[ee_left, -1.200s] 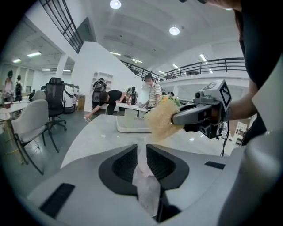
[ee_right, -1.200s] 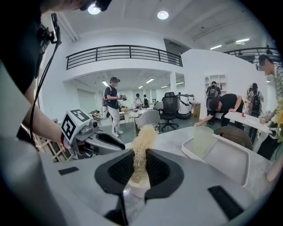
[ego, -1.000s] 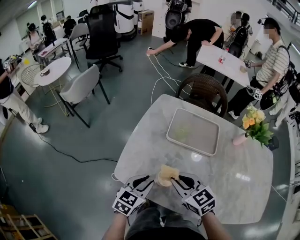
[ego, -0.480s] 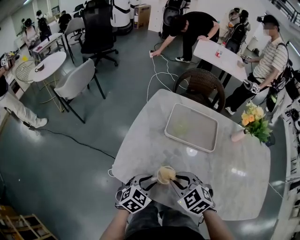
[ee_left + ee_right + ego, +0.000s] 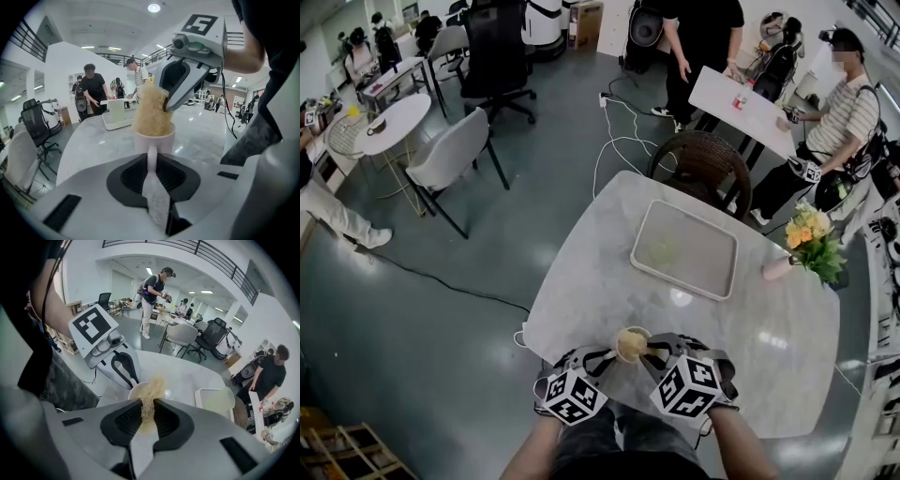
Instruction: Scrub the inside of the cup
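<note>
Closing your left tool (image 5: 151, 164) on its handle steadies the cup (image 5: 154, 139), on your side of the tray (image 5: 637, 255); your right tool (image 5: 147, 412), clamped on the loofah (image 5: 151, 111) (higher a second ago), now works it inside.

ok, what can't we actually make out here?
- Inside of the cup: in every view the scrubber fills its mouth, so cleanliness is unknown.
- Whether the cup base rests on the table: in the left gripper view it is hidden behind the left claw, whose jaws are closing with the handle between them.
- Tray contents: in the head view, a greenish smear, too small to identify.
</note>
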`<state>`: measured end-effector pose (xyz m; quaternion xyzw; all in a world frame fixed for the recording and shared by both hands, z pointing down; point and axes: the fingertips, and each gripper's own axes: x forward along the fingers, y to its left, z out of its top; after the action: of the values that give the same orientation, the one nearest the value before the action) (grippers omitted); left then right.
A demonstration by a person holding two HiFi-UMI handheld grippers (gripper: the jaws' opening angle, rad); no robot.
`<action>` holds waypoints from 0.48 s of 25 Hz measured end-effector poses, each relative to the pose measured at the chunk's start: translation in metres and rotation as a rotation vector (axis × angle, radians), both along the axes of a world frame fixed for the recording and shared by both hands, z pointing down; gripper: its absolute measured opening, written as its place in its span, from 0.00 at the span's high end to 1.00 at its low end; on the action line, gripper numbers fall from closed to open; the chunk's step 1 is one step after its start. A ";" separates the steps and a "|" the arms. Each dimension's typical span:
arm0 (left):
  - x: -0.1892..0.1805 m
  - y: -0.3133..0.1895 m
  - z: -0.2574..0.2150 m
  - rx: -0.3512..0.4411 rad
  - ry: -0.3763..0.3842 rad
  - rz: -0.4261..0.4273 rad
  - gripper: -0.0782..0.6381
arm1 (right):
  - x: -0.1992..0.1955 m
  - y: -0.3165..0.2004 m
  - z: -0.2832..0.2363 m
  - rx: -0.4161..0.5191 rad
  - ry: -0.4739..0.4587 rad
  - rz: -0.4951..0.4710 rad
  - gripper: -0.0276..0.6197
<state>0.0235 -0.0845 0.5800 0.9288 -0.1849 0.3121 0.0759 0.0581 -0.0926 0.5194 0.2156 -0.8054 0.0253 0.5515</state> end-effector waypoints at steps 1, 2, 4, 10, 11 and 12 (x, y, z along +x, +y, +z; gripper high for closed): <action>0.001 0.001 0.001 0.001 -0.003 0.000 0.81 | 0.001 0.001 0.001 -0.016 0.003 -0.006 0.86; 0.002 0.001 0.001 -0.001 -0.004 -0.001 0.81 | 0.001 0.002 0.002 -0.028 0.008 -0.013 0.86; 0.001 0.001 0.001 -0.007 -0.002 -0.004 0.81 | 0.000 0.002 0.003 -0.039 0.029 -0.029 0.86; -0.001 0.000 -0.001 -0.013 -0.003 -0.013 0.81 | -0.003 0.004 0.006 -0.060 0.085 -0.058 0.86; -0.001 0.000 -0.002 -0.011 -0.004 -0.013 0.81 | -0.004 0.003 0.009 -0.064 0.094 -0.065 0.86; -0.001 0.001 -0.002 -0.009 -0.005 -0.012 0.81 | -0.005 0.002 0.014 -0.070 0.109 -0.078 0.86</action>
<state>0.0229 -0.0838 0.5782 0.9265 -0.1894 0.3149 0.0813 0.0531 -0.0903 0.5329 0.1659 -0.7807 0.0201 0.6022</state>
